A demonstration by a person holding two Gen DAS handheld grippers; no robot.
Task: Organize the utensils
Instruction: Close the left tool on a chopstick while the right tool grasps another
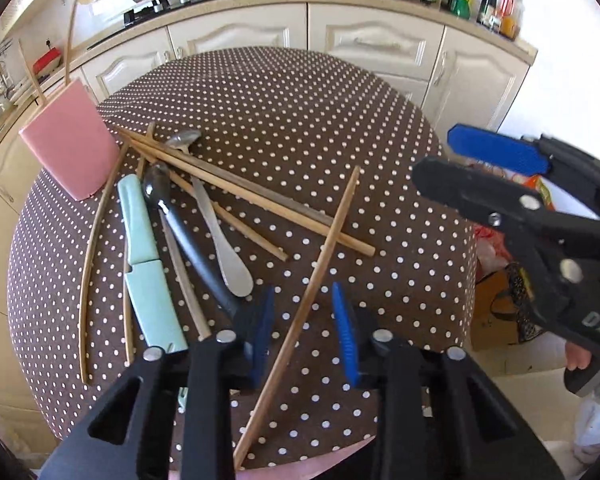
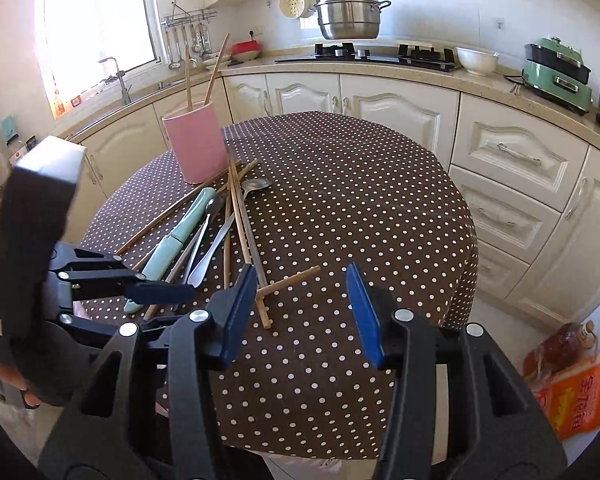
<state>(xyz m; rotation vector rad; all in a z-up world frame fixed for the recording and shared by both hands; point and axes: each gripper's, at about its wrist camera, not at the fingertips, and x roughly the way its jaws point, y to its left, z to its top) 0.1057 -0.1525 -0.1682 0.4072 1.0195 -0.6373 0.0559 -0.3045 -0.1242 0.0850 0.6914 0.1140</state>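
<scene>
A pink holder (image 1: 70, 142) (image 2: 196, 144) stands at the table's far left with two chopsticks in it. A loose pile lies beside it: several chopsticks (image 1: 236, 190) (image 2: 240, 216), a mint knife (image 1: 148, 272) (image 2: 180, 236), a black-handled scoop (image 1: 188, 240), a metal spoon (image 1: 184, 140) (image 2: 256, 186) and a pale spatula (image 1: 228, 256). My left gripper (image 1: 304, 332) is open, its jaws on either side of one lone chopstick (image 1: 320, 268) (image 2: 288, 280). My right gripper (image 2: 300, 316) is open and empty above the table's near edge; it also shows in the left wrist view (image 1: 472, 160).
The round table (image 1: 340, 120) (image 2: 360, 200) has a brown polka-dot cloth. Cream cabinets (image 2: 500, 152) and a counter with a hob, pot (image 2: 348, 12), bowl and green appliance curve behind. Bags and a bottle (image 2: 568, 376) lie on the floor at right.
</scene>
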